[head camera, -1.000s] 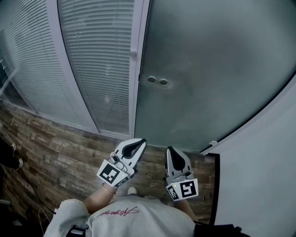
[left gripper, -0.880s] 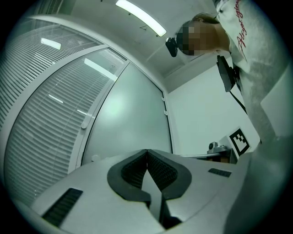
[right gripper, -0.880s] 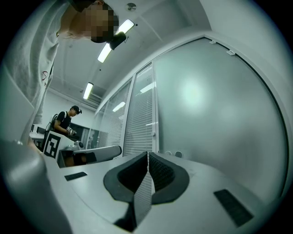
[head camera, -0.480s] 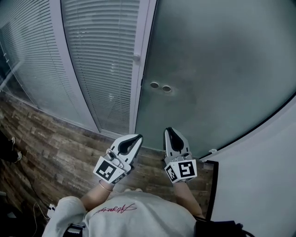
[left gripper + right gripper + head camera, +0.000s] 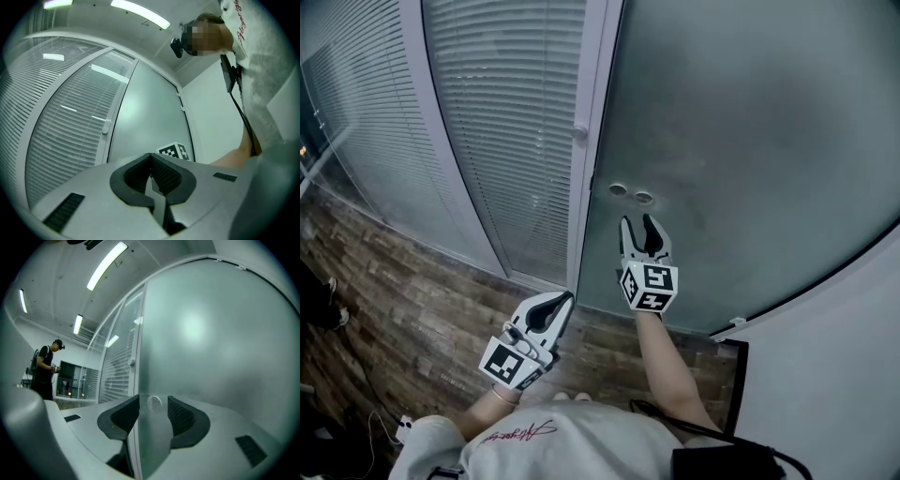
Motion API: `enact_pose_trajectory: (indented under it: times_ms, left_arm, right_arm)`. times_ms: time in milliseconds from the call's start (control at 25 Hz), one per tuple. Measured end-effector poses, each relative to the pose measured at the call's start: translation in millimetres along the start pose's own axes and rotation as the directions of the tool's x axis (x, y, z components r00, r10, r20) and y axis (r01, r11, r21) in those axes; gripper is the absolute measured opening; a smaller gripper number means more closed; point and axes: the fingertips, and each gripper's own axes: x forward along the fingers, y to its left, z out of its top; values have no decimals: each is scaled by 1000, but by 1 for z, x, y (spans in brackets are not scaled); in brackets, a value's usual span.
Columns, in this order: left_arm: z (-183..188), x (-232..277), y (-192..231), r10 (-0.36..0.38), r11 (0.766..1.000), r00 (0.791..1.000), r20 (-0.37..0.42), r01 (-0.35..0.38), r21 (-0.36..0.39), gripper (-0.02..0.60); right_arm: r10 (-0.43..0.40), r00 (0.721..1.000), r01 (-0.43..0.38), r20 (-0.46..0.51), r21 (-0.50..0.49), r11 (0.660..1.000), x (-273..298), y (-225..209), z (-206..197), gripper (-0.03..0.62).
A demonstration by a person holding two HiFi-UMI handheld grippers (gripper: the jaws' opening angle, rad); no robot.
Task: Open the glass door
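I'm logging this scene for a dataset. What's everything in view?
door: one, frosted grey-green glass, straight ahead
discs: two, silver, on the door near its left edge
blinds: two panels, white, left of the door
knob: one, white, on the frame beside the door
floor: brown, wood-look, below
wall: white, right of the door
lights: several, white strips, on the ceiling
bystander: one, dark clothes, far left background
left gripper: white, held low, jaws shut, empty
right gripper: white, raised just below the discs, jaws just been opening, nothing gripped, a disc shows in the gap
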Motion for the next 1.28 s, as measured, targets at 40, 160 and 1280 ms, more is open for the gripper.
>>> enact_pose_trajectory:
  times_ms: [40,160,1280]
  left_arm:
    - [0,-3,3,12,1000,1000,-5,-12,3,12]
    - [-3,-16,13,43,999,999,-29,-42,11,12]
    - [-2,-54,35,111,993,990,-84,-109,35,12]
  right_arm:
    - [-27,1000,27,-2,8,1000,9,-6,-2,177]
    - [-90,996,90,-5,5,996,31,-18,-7,189]
    - [-258,964,256,-71,-28,966,102,-41,-38,149]
